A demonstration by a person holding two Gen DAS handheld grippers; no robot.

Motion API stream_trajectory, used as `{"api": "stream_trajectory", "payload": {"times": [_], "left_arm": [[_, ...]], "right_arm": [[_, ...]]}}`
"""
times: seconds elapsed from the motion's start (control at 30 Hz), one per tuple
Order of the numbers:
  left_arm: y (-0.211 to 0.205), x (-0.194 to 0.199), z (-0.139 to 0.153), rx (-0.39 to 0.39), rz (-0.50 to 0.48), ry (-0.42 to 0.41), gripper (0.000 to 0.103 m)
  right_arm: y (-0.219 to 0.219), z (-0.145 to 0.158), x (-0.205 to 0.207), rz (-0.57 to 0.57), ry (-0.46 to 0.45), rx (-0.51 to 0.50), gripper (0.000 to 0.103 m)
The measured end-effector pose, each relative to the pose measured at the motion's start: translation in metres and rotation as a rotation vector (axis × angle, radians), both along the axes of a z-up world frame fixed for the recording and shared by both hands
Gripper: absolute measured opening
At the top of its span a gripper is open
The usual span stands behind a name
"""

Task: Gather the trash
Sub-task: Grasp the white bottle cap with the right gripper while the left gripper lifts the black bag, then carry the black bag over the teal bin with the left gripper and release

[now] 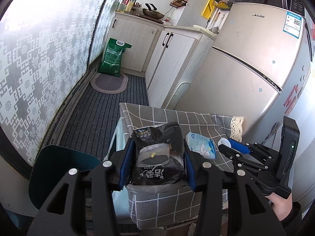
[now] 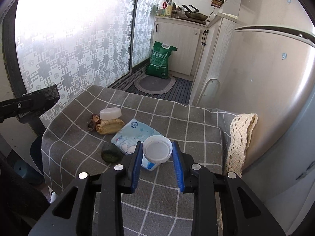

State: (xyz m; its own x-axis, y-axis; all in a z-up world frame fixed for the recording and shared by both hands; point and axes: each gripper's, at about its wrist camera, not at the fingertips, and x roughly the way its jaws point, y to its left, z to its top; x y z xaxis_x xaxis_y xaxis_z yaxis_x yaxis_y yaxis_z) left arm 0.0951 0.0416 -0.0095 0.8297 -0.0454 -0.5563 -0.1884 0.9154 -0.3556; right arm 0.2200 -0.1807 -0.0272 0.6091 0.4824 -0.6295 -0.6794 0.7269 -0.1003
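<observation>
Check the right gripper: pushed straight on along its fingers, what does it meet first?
Likely the blue-and-white packet just beyond the white cap that the right gripper holds, then the checked tablecloth; depth is uncertain.

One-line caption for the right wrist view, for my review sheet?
Right gripper shut on a white ribbed cap above the checked tablecloth, where a blue tissue pack and food scraps lie.

You have one black packet (image 1: 157,155), one white cap (image 2: 157,149), one tissue pack (image 2: 133,135), one white tub (image 2: 110,113), one corn husk (image 2: 110,126), one green lump (image 2: 111,153), and one green sack (image 2: 160,63) on the floor.
</observation>
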Motion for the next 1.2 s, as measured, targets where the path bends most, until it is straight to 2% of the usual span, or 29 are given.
{"api": "stream_trajectory", "payload": {"times": [0.7,1.2], "left_arm": [[0.066,-0.035,-0.009,0.01,0.089,0.049,0.049],[0.123,-0.054,-0.05,0.037,0.149,0.179,0.05]], "right_arm": [[0.077,0.025,-0.04,0.14,-0.017,0.017,0.03],[0.145,0.021,-0.072,0.266,0.047,0.006,0.03]]}}
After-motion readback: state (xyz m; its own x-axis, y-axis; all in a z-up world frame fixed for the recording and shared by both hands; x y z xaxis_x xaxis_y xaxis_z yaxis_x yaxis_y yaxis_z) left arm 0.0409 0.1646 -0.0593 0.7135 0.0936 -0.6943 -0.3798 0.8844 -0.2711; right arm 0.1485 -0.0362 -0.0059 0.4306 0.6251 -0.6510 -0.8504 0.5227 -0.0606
